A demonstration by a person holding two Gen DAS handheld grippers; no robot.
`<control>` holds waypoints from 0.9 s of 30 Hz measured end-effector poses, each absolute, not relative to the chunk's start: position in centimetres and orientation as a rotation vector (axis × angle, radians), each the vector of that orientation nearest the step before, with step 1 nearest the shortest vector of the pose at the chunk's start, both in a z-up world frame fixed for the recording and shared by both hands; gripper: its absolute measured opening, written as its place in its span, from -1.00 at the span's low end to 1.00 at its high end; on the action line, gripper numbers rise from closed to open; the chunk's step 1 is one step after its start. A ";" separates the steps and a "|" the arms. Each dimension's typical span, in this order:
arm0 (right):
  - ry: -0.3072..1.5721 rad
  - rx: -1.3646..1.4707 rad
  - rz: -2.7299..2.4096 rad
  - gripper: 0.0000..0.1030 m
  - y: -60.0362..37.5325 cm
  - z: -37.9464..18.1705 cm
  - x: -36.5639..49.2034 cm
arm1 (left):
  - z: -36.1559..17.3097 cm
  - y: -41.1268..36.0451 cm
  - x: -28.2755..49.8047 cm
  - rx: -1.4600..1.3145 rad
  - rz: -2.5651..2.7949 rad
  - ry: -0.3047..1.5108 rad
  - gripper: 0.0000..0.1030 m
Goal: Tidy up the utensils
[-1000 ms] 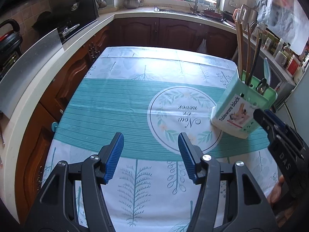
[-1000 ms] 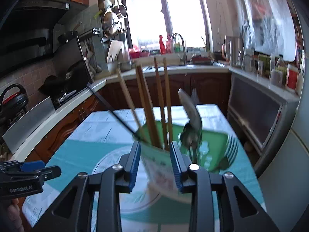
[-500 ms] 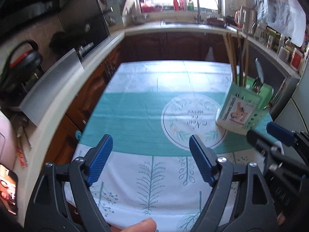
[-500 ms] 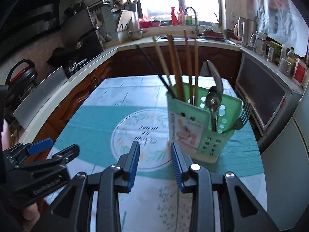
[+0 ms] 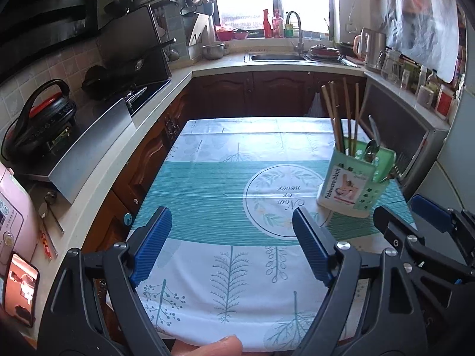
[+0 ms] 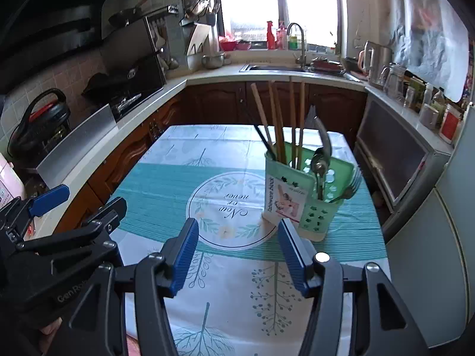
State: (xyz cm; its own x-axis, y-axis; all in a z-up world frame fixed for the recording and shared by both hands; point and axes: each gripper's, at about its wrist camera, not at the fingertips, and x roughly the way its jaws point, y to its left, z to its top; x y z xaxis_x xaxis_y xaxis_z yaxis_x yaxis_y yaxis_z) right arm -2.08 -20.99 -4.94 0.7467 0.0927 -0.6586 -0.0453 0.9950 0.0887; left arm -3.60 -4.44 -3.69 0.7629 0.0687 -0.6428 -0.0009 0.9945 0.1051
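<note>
Both tools hang above the near end of the table [image 5: 207,148], and neither one carries anything. The left gripper [image 5: 231,237] has its 2 blue pads spread wide, with only the patterned tablecloth [image 5: 225,270] showing in the gap between them. Ahead of it and off to its right stands the utensil holder [image 5: 353,184] — a pale green caddy with a printed label, upright on the teal band of the cloth beside the round "Now or never" emblem [image 5: 282,198], well apart from the left fingertips. The right gripper [image 6: 237,237] is opening at this moment, jaws parting with nothing between them; the holder [image 6: 299,195] sits just ahead of it, slightly to the right of its line, its base close beyond the right-hand pad but clear of it. Wooden chopsticks [image 6: 279,124] stand tall in the holder's back section, a dark one leaning among them, and spoons [image 6: 319,163] rest upright in the green section, while a fork [image 6: 350,188] tilts out over the right rim. From the right tool's view the left gripper shows at the far left — from the left tool's view the right one shows at the far right.
</note>
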 end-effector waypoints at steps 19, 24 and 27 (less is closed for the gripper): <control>0.703 0.131 0.003 0.09 -22.3 -4.2 -4.7 | -4.8 -4.9 -4.4 0.131 0.028 0.739 0.59; 0.704 0.134 -0.002 0.09 -22.4 -4.4 -4.9 | -4.8 -4.9 -4.3 0.124 0.032 0.738 0.59; 0.703 0.126 -0.001 0.09 -22.4 -4.4 -4.9 | -4.8 -4.8 -4.3 0.123 0.031 0.737 0.59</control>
